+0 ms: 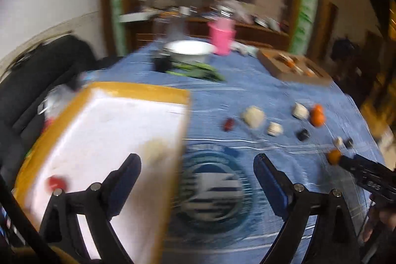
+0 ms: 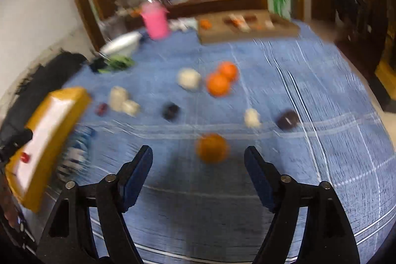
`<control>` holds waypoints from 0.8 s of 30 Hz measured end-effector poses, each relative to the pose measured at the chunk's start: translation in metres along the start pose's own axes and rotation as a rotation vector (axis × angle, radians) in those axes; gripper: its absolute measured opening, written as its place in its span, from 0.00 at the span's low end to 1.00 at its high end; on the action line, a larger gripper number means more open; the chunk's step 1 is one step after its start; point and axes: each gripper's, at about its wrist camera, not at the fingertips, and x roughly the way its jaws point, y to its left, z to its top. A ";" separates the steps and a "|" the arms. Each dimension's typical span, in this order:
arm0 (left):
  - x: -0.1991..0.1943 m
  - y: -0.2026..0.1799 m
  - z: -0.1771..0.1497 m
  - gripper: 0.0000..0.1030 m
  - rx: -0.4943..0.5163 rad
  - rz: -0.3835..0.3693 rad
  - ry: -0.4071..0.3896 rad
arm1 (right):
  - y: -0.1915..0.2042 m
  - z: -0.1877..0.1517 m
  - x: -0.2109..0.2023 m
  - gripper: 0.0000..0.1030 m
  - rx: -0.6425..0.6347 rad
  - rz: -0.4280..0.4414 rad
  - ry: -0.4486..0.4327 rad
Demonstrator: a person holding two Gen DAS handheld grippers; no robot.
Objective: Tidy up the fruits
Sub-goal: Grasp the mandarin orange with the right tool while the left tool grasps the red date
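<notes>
Lining right gripper (image 2: 198,160) on orange (image 2: 212,147), jaws wide, empty; left gripper (image 1: 196,165) released by tray (image 1: 148,90). I next close on orange.

Black left gripper (image 1: 197,165) and right gripper (image 2: 198,156), blue pads, silver screws

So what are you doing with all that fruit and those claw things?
A person is sorting fruit on a blue tablecloth with two handheld claws. The right claw is open, with a single orange lying on the cloth just ahead of it. The left claw is open and empty at the white tray, which already holds a small red fruit.
</notes>
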 end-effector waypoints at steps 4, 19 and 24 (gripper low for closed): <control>0.037 -0.033 0.009 0.91 0.041 -0.006 0.061 | -0.003 0.000 0.015 0.62 -0.016 0.006 0.037; 0.102 -0.047 0.024 0.90 0.008 0.031 0.136 | -0.007 0.010 0.039 0.30 -0.056 0.030 0.070; 0.123 -0.045 0.031 0.53 -0.015 0.061 0.164 | -0.009 0.011 0.041 0.30 -0.040 0.068 0.069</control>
